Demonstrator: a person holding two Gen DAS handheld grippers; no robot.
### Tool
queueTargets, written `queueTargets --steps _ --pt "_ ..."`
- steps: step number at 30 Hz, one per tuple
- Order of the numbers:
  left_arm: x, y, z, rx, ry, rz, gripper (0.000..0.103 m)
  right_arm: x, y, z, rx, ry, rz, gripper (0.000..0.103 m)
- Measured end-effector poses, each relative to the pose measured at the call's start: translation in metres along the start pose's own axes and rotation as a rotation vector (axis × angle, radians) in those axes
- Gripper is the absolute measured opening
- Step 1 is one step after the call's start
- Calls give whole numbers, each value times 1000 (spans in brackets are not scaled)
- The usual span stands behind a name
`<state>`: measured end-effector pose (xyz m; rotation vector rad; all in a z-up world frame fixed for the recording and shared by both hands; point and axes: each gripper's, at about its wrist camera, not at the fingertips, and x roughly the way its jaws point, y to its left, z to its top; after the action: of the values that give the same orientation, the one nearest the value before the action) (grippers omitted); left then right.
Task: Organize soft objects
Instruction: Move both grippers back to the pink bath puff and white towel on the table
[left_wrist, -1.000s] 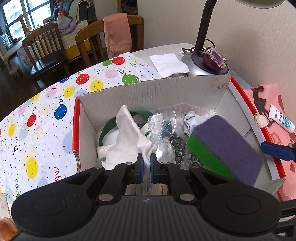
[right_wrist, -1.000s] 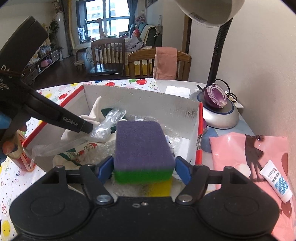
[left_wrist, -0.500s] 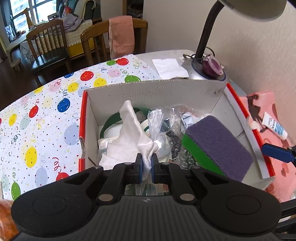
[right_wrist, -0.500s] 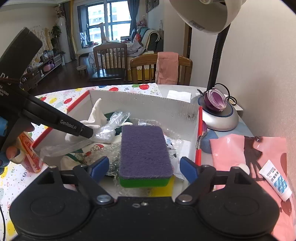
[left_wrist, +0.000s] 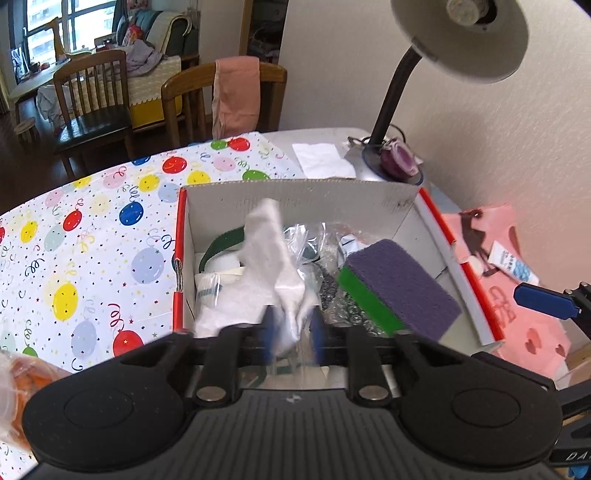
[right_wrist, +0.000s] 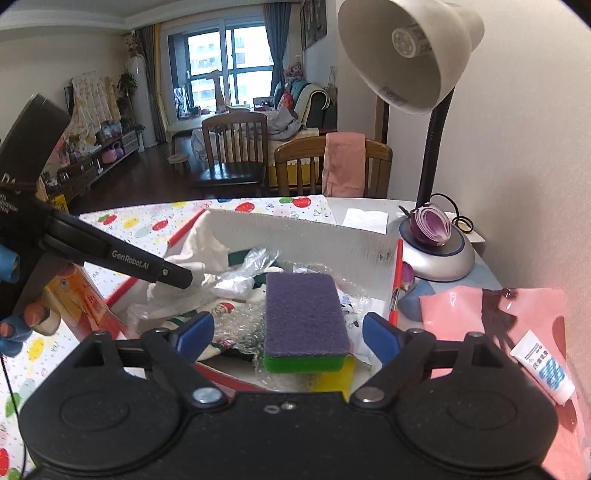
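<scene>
A cardboard box (left_wrist: 295, 195) with red edges holds soft things. A white cloth (left_wrist: 273, 266) stands up inside it, its lower end between the blurred blue pads of my left gripper (left_wrist: 291, 332), whose jaws stand a little apart. A purple and green sponge (right_wrist: 304, 317) lies in the box on bubble wrap and plastic bags (right_wrist: 255, 258). My right gripper (right_wrist: 288, 334) is wide open around the sponge without touching it. The sponge also shows in the left wrist view (left_wrist: 399, 291). My left gripper's finger (right_wrist: 147, 264) touches the white cloth (right_wrist: 199, 247) in the right wrist view.
A desk lamp (right_wrist: 410, 62) hangs over the box's right side, its base (right_wrist: 436, 254) holding a purple onion half. A pink sheet (right_wrist: 491, 314) with a small tube (right_wrist: 543, 369) lies right of the box. A balloon-print tablecloth (left_wrist: 92, 240) covers the table on the left.
My right gripper opened and let the sponge drop into the box. My left gripper's jaws parted from fully shut on the white cloth, and both grippers rose.
</scene>
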<state>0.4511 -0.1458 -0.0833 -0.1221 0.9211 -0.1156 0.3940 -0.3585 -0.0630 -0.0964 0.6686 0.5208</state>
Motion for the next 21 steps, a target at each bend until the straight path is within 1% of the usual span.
queueTargets --steps 1,2,3,8,13,17,21 --pt "-4 0 -1 0 -10 -5 56 -2 0 0 5 -4 2 87" --pt "-8 1 -2 0 -28 -9 79 -5 1 1 9 -9 4 87" --pt "-14 1 -4 1 -53 -13 80 -7 2 1 13 -14 5 87" --pt "-49 4 -9 2 -120 -55 80 -25 9 6 37 -48 24 87" --pt "-88 10 -17 44 -183 -43 80 -49 25 18 31 -97 59 91" --pt "-117 27 -25 34 -222 -60 80 -62 44 28 22 -119 89 93" --pt "-142 51 -35 11 -256 -52 80 -68 71 36 4 -131 117 96"
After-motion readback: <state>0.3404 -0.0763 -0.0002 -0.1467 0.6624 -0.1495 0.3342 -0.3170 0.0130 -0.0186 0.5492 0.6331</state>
